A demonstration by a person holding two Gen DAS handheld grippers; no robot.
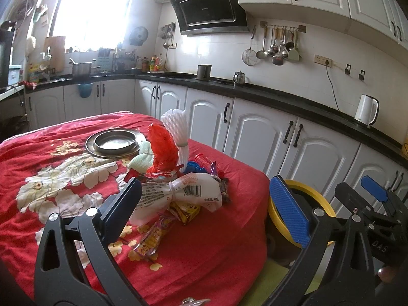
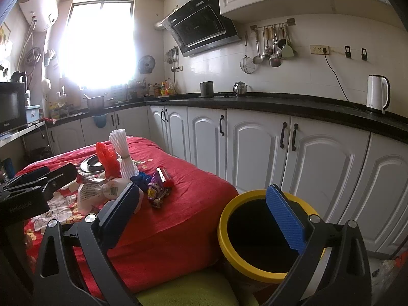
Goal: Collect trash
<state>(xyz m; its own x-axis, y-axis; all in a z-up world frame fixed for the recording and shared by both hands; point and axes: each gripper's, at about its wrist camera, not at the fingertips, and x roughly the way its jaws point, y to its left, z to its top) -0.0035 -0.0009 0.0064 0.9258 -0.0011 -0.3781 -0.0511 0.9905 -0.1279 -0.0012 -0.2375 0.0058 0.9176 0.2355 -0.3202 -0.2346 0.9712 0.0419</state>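
A pile of trash lies on the red flowered tablecloth (image 1: 63,178): a knotted white plastic bag (image 1: 183,193), a red plastic bag (image 1: 163,148), white foam netting (image 1: 177,130), and snack wrappers (image 1: 153,237). The pile also shows in the right wrist view (image 2: 112,191), with purple wrappers (image 2: 156,191) beside it. A yellow-rimmed bin (image 2: 255,229) stands off the table's right edge; it shows in the left wrist view (image 1: 313,199) too. My left gripper (image 1: 204,209) is open and empty, hovering just before the pile. My right gripper (image 2: 201,214) is open and empty, above the bin's near side.
A steel plate with a dish (image 1: 114,142) sits on the table behind the pile. White cabinets under a black counter (image 2: 280,102) run along the right, with a white kettle (image 2: 377,94). A green cushion (image 2: 183,290) lies below the table edge.
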